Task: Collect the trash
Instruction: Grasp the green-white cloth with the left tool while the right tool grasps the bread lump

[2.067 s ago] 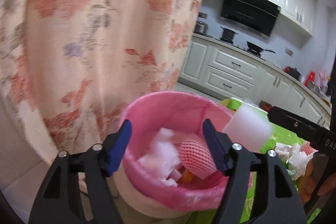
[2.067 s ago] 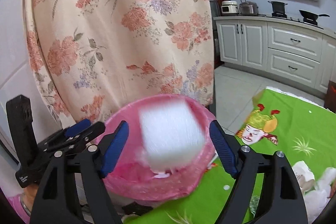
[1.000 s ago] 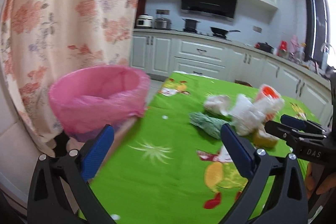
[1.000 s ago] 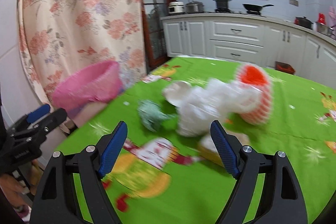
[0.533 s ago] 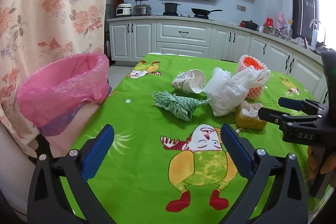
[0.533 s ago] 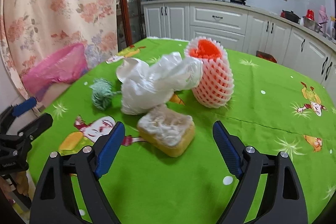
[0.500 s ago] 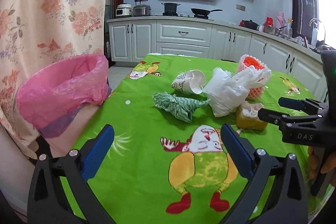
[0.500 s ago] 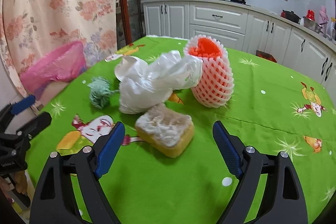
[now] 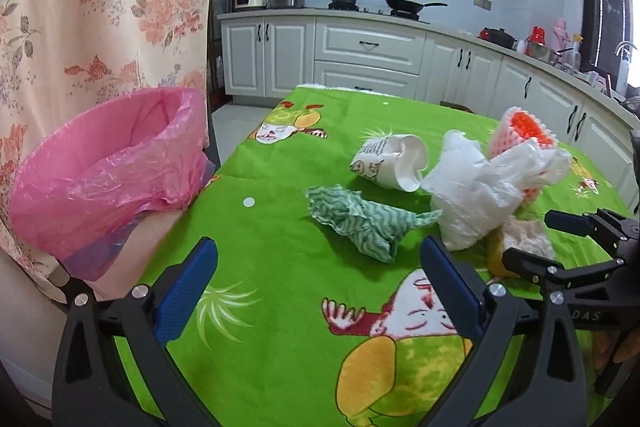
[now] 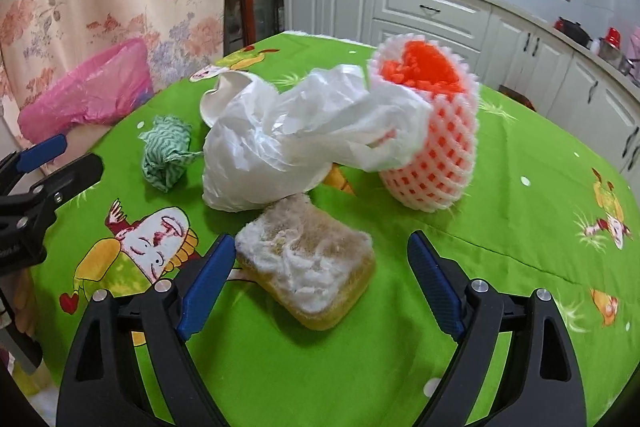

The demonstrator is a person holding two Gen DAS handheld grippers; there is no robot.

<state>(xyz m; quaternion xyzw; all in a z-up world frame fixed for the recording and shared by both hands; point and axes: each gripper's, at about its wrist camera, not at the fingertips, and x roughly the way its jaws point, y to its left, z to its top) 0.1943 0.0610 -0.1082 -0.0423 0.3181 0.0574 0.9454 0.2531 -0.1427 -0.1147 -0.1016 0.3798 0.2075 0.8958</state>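
Right tool (image 10: 316,279) wide open, straddling the worn sponge (image 10: 306,261); left tool (image 9: 316,287) wide, empty. Risk: closing may snag the touching plastic bag (image 10: 296,143).

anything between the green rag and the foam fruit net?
Yes: the crumpled white plastic bag lies between the green rag and the foam fruit net, draped against the net. The right wrist view shows it best.
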